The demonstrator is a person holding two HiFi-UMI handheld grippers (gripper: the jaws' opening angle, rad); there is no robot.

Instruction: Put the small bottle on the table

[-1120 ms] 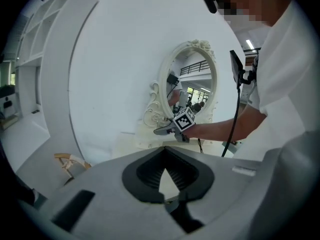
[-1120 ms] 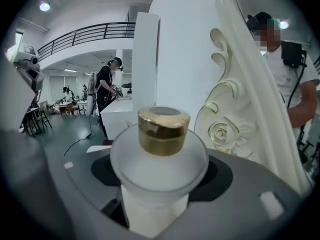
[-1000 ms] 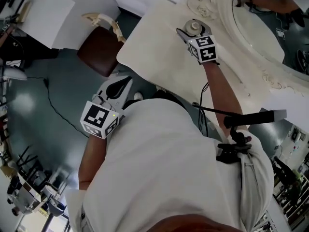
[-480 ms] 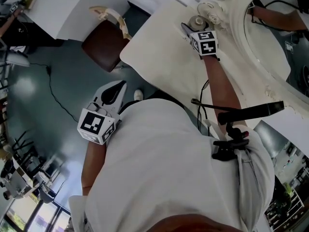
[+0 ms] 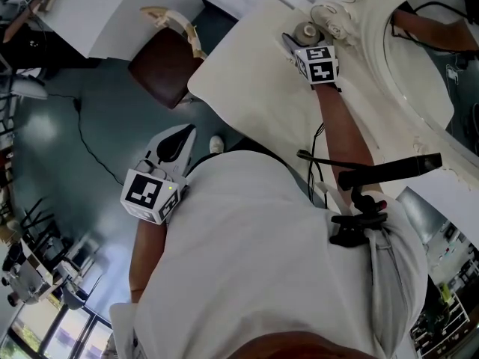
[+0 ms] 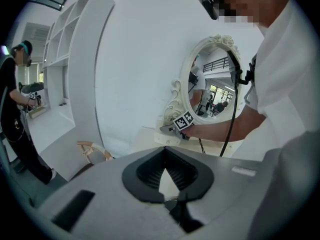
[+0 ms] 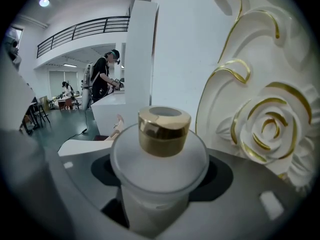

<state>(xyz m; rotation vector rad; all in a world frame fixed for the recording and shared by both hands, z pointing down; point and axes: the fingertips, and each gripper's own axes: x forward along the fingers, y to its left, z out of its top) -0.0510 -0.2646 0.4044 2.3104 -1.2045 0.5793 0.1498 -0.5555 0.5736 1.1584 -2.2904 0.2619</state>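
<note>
Gripping the small bottle (image 7: 159,171) by its frosted body, our right hand-held gripper (image 5: 298,39) holds it upright at the far corner of the cream bench (image 5: 254,96), just beside the carved, gold-edged mirror frame (image 7: 260,129). We cannot tell whether its base touches. The only print we make out is the black-and-white square marker on the cube (image 5: 320,66). Our left hand-held gripper (image 5: 179,137) hangs closed and empty over the dark teal floor (image 5: 67,163), near a brown-seated chair (image 5: 161,69) and white shelving (image 6: 60,84).
</note>
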